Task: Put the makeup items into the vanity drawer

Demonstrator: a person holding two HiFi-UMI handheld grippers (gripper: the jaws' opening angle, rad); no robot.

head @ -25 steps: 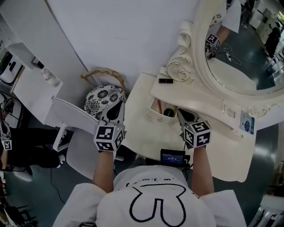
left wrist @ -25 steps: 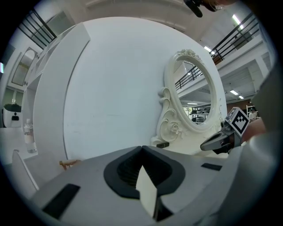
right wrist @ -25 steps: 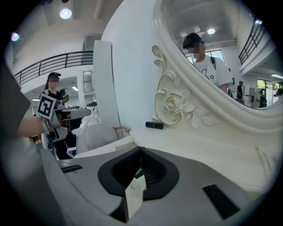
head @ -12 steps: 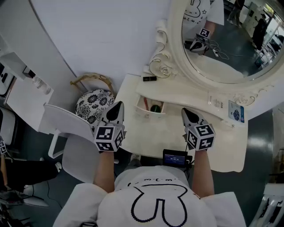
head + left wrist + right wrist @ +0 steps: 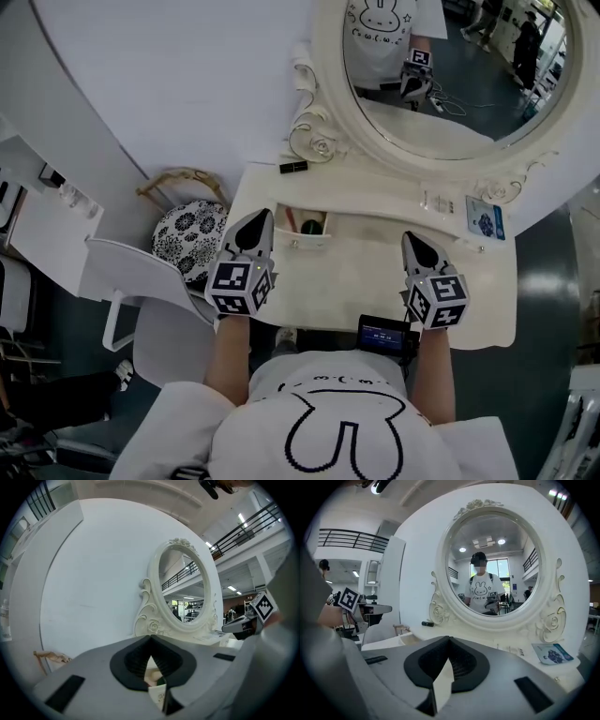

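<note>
The cream vanity (image 5: 375,272) has a small drawer (image 5: 302,242) standing open at its left. A green item (image 5: 314,224) and a reddish stick (image 5: 290,221) lie inside it. A black tube (image 5: 293,167) (image 5: 427,624) rests on the ledge by the mirror's scrolled base. My left gripper (image 5: 260,218) (image 5: 150,638) is shut and holds nothing, its tip just left of the drawer. My right gripper (image 5: 411,239) (image 5: 449,639) is also shut and holds nothing, over the tabletop well to the right of the drawer.
An oval mirror (image 5: 441,75) rises behind the ledge. A printed card (image 5: 485,217) lies at the right. A black device with a screen (image 5: 382,331) sits at the table's front edge. A white chair (image 5: 141,281) and a patterned cushion (image 5: 187,234) stand to the left.
My right gripper has drawn away from the drawer, to the right. My left gripper has moved closer to the drawer's left side. Both stayed shut.
</note>
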